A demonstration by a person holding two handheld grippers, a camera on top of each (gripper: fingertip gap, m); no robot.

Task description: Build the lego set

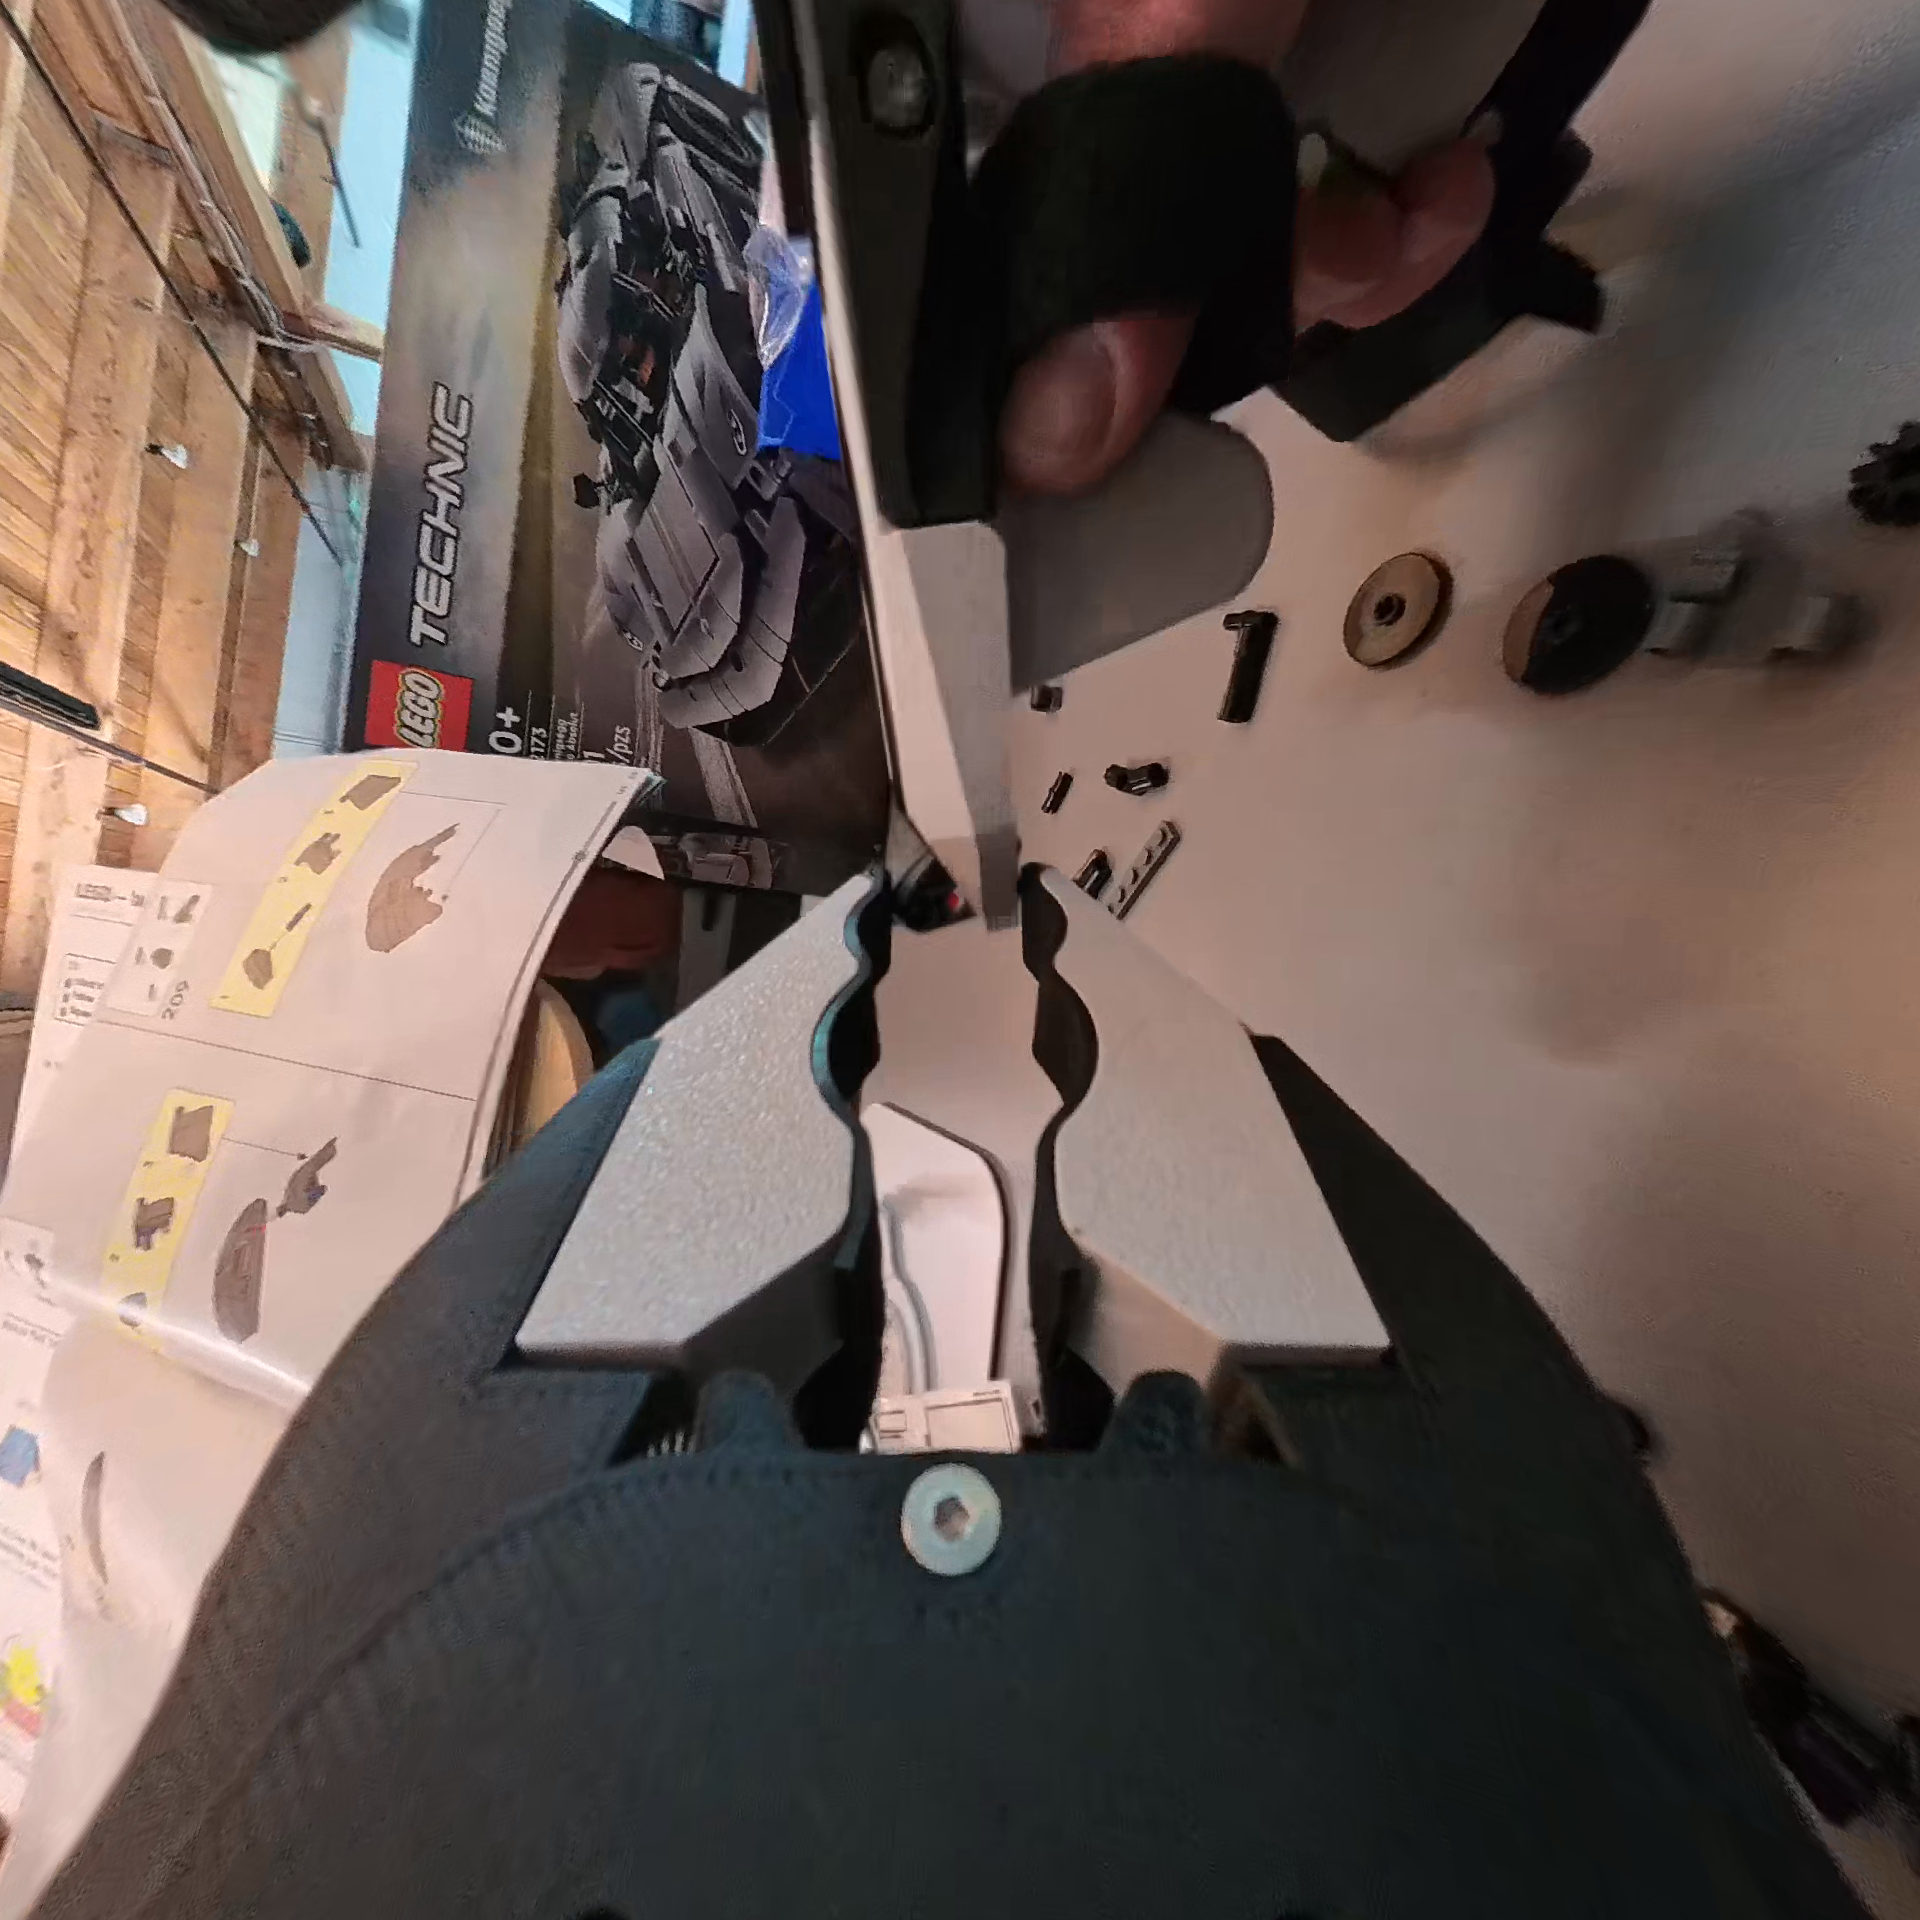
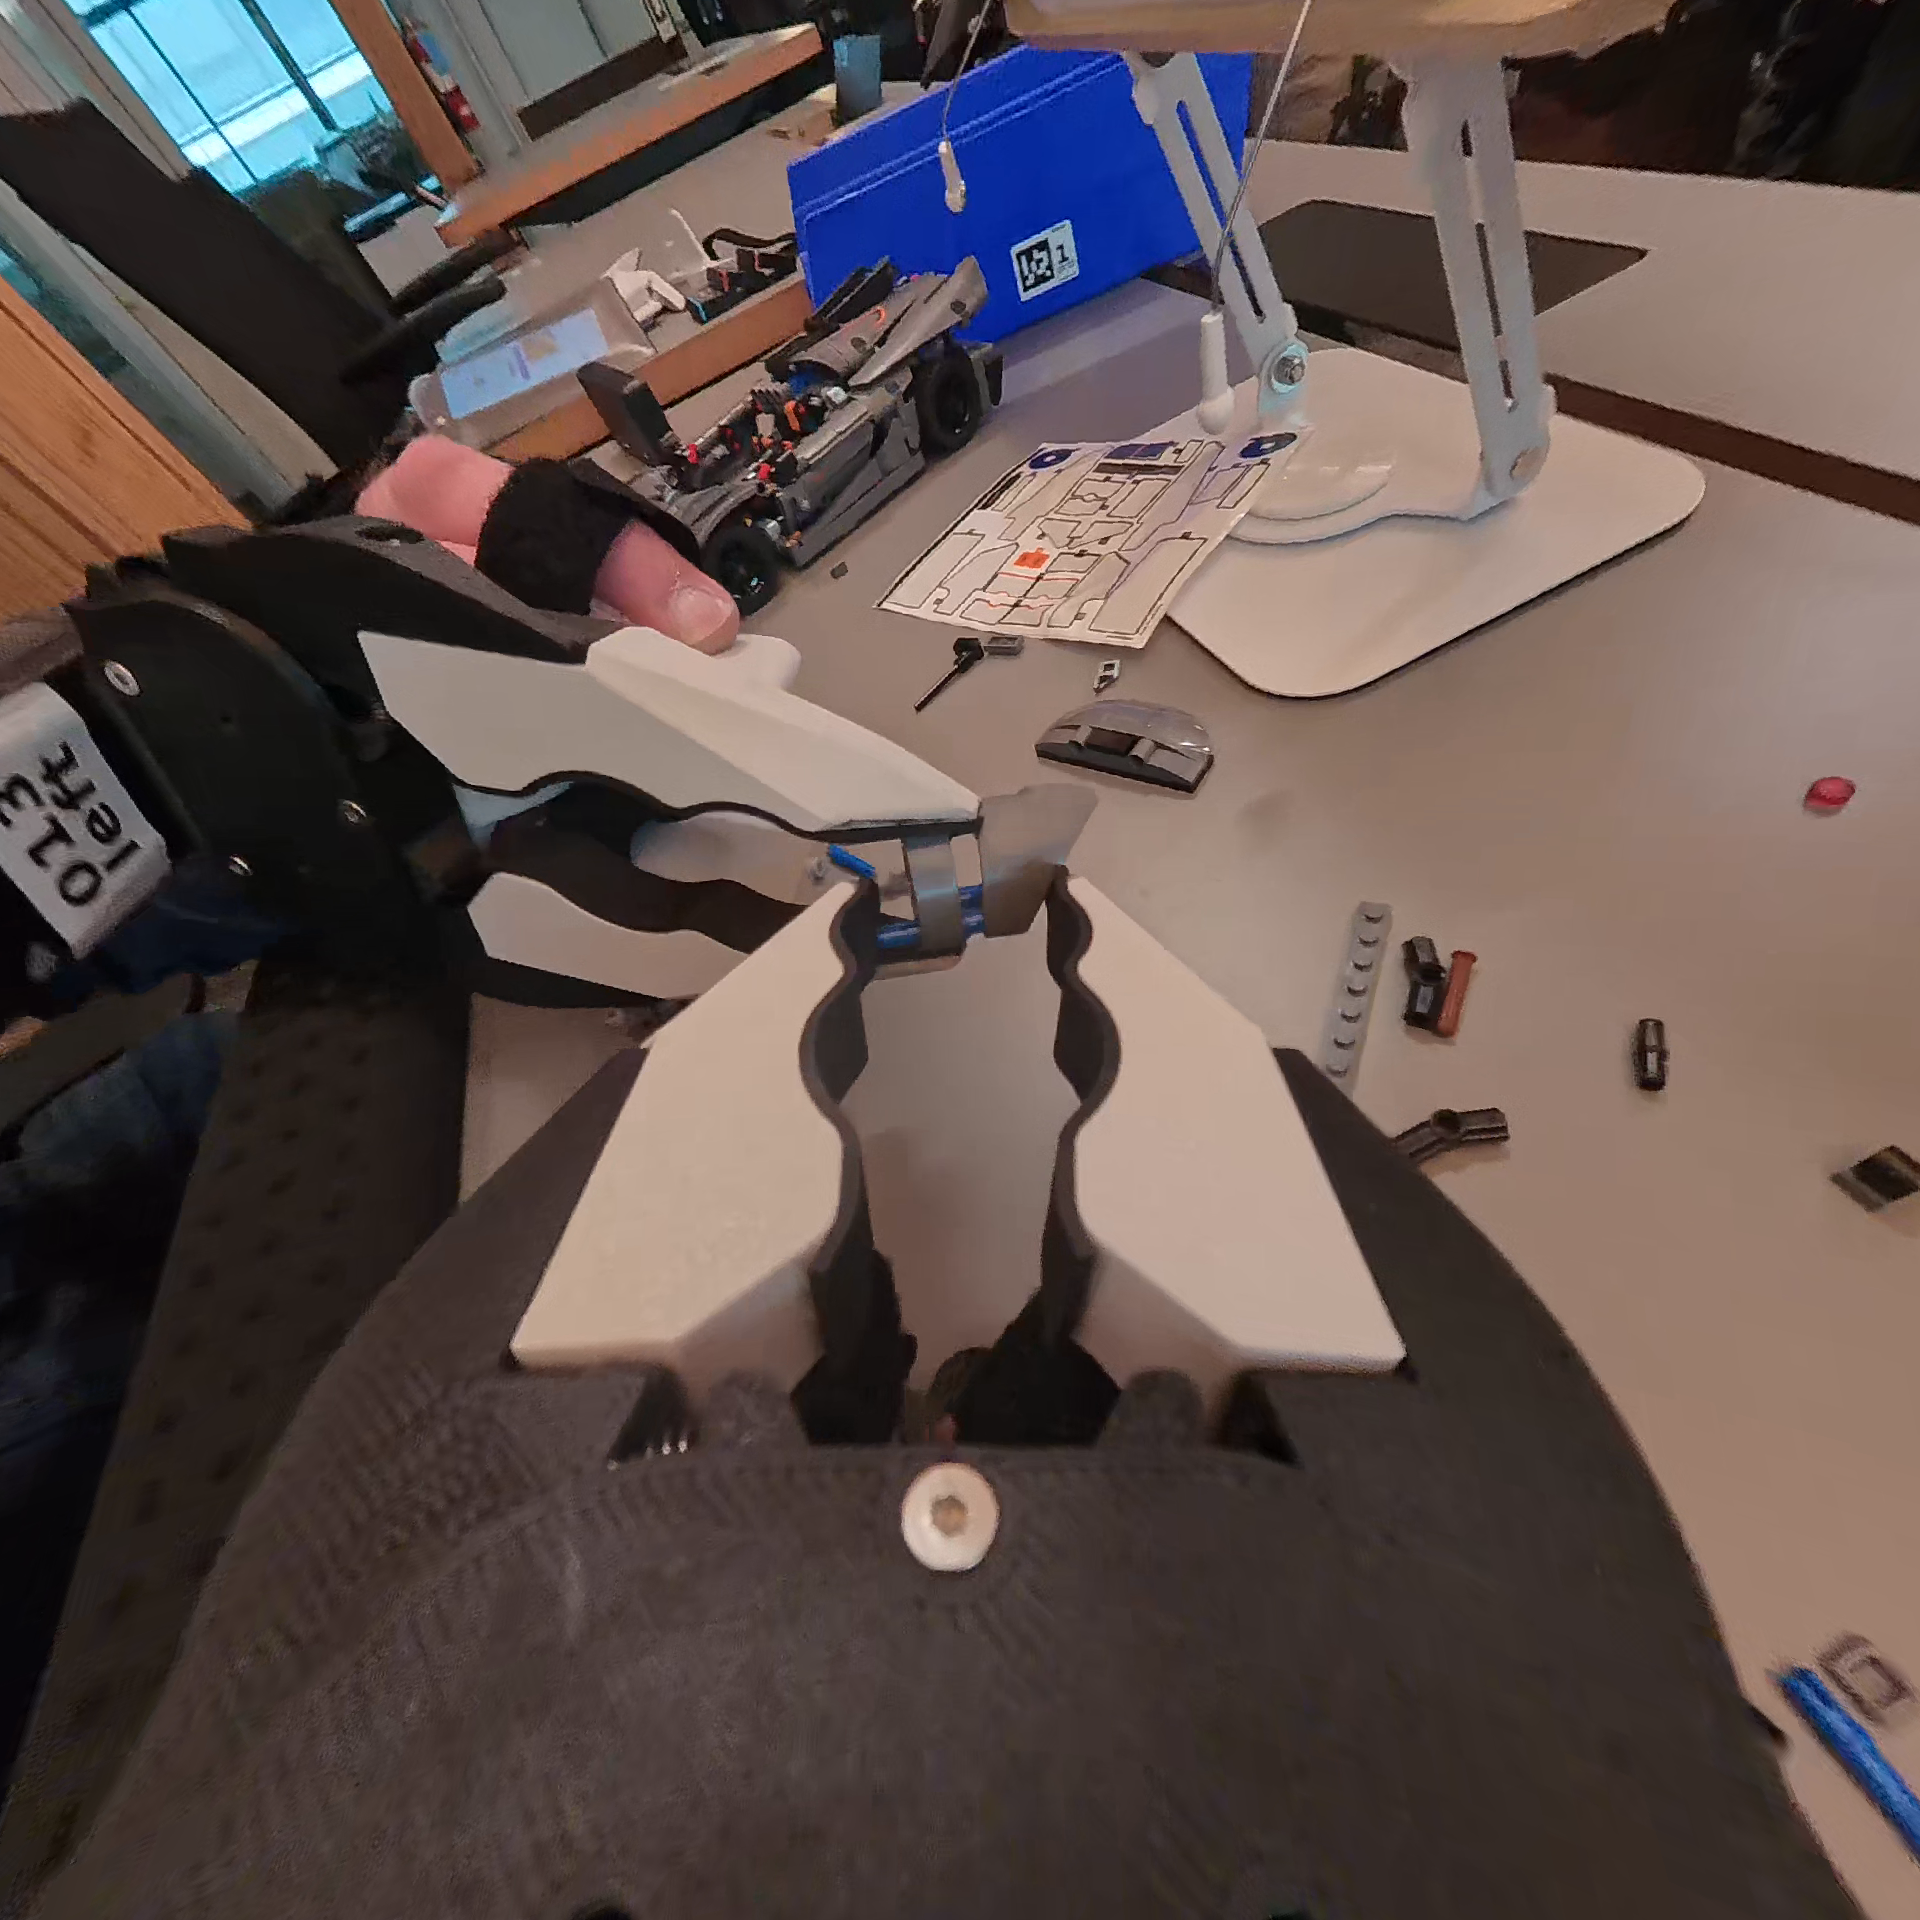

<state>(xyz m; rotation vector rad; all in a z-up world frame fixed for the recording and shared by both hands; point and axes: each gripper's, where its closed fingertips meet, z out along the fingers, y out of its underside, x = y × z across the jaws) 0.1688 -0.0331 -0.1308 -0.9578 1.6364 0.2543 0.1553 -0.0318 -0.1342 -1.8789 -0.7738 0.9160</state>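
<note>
Mid-assembly, both grippers meeting in the air above the table [image 2: 1455, 831]. Left gripper [image 2: 940, 836] is clenched on a small grey sub-assembly [image 2: 935, 894] with a blue axle [image 2: 904, 932] through it and a grey panel [image 2: 1029, 842] at the end. Right gripper [image 2: 956, 914] brackets the same piece at its tips, jaws only part closed; can't tell if it's actually gripping. Looks like a handover or a press-fit on the axle. Next move needs the right jaws squared on the panel before pushing, left holding firm. Half-built car [image 2: 821, 436], sticker sheet [image 2: 1081, 540] and loose parts [image 2: 1434, 987] sit beyond on the table.
</note>
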